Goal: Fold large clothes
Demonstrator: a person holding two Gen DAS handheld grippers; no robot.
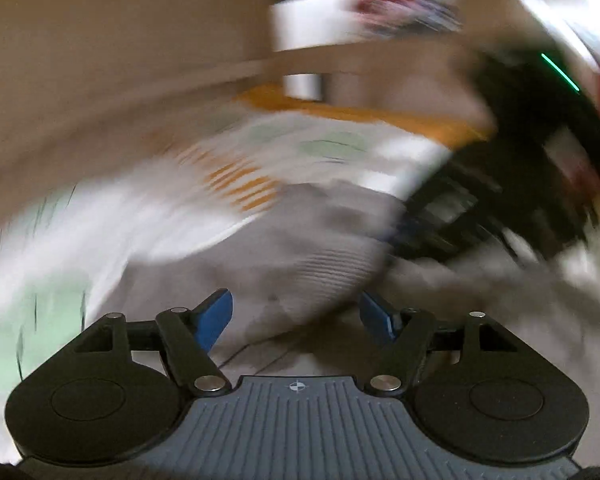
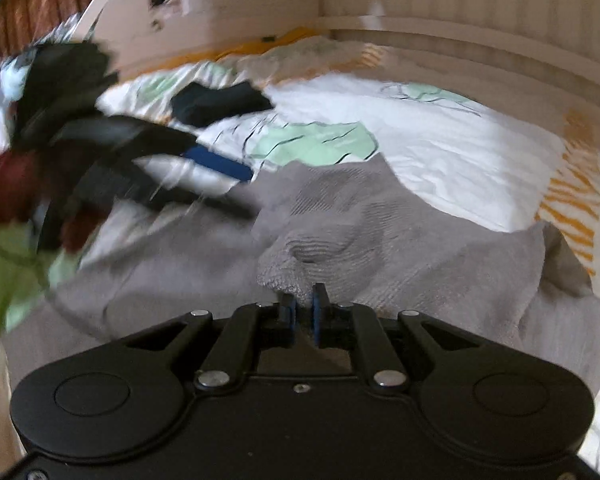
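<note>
- Right gripper [image 2: 303,300]: blue-padded jaws drawn nearly together, with a bunched fold of the grey knitted garment [image 2: 340,240] pinched between them.
- The pinched fold is seen lifted into a small hump just ahead of the fingertips; ribbed and checked knit texture is visible on it.
- The rest of the grey garment is spread across the bed to both sides of the right gripper, rumpled, with one part trailing to the right edge of the view.
- Left gripper [image 1: 296,316]: jaws standing wide apart, blue pads [image 1: 216,316] well separated, nothing pressed between them. Grey garment [image 1: 300,248] lies beneath and ahead of the gap.
- In the right wrist view, the left gripper [image 2: 236,188] is seen blurred at left, above the grey garment, held by a hand in a dark glove [image 2: 68,72]; a red sleeve [image 2: 8,184] is seen behind it.
- In the left wrist view, the right gripper's dark body [image 1: 480,208] is seen blurred at right, with a green light streak [image 1: 560,72] above it.
- Under the garment: a white duvet [image 2: 440,148] printed with pale green patches [image 2: 312,140] outlined in black and orange stripes [image 2: 568,208].
- A dark folded piece of clothing [image 2: 220,102] lies farther back on the duvet, apart from the grey garment.
- An orange sheet edge [image 1: 380,114] runs along the far side of the bed.
- Writing: none legible. The left wrist view is heavily motion-blurred; a white object with red and dark markings [image 1: 364,8] cannot be read.
</note>
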